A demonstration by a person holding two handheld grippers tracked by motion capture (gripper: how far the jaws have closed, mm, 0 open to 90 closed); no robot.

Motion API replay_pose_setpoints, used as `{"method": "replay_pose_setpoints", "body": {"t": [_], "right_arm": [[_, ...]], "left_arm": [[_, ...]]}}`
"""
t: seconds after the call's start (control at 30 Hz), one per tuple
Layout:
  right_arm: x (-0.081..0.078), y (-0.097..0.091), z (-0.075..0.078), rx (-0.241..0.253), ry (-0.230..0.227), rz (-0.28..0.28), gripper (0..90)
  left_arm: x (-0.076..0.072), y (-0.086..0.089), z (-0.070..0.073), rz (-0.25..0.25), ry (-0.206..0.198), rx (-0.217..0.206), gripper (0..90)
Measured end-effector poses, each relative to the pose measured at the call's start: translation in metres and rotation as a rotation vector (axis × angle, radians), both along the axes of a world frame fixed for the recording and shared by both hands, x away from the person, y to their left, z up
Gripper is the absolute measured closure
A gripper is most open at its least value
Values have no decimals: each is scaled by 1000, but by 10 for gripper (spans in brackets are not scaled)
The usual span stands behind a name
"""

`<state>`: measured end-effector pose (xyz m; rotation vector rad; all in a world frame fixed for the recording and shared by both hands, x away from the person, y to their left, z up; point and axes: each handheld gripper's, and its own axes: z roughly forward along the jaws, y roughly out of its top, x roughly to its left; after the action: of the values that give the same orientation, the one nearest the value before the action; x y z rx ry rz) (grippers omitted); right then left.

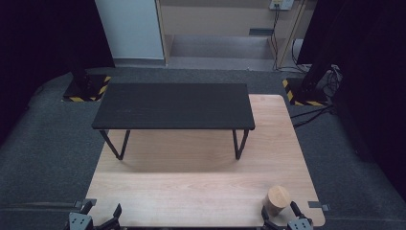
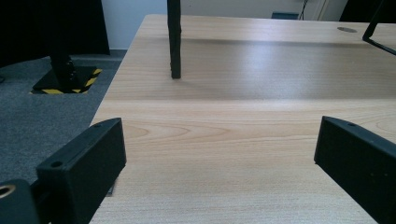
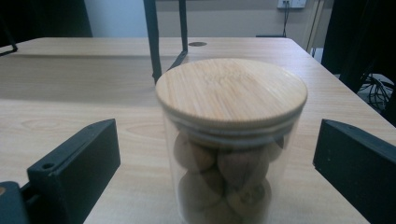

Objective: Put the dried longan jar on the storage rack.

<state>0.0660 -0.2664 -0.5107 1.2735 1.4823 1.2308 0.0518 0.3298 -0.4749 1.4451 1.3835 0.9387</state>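
Note:
A clear glass jar (image 3: 231,163) with a round wooden lid (image 3: 231,91) holds brown nut-like pieces. It stands upright near the table's front right corner, where the high view shows the jar (image 1: 277,200). My right gripper (image 1: 281,216) is open, its jaws on either side of the jar without touching it; in the right gripper view the right gripper (image 3: 217,168) frames the jar. My left gripper (image 1: 101,214) is open at the table's front left edge, and in its own view the left gripper (image 2: 219,158) has only bare wood between its jaws.
A black low shelf (image 1: 174,105) on thin black legs stands across the far half of the wooden table (image 1: 191,187); one leg (image 2: 174,39) rises ahead of my left gripper. Grey carpet and black stands with yellow-striped bases (image 1: 88,91) surround the table.

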Motion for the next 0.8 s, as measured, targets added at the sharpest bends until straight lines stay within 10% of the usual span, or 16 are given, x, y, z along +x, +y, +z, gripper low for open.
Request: {"method": "replay_pose_setpoints", "body": {"t": [0.47, 0.8], "right_arm": [[21, 11, -7, -20, 14, -64, 56], [21, 14, -3, -34, 17, -74, 258]], "left_arm": [[2, 2, -2, 3, 10, -2, 8], [3, 1, -2, 1, 7, -6, 9]]}}
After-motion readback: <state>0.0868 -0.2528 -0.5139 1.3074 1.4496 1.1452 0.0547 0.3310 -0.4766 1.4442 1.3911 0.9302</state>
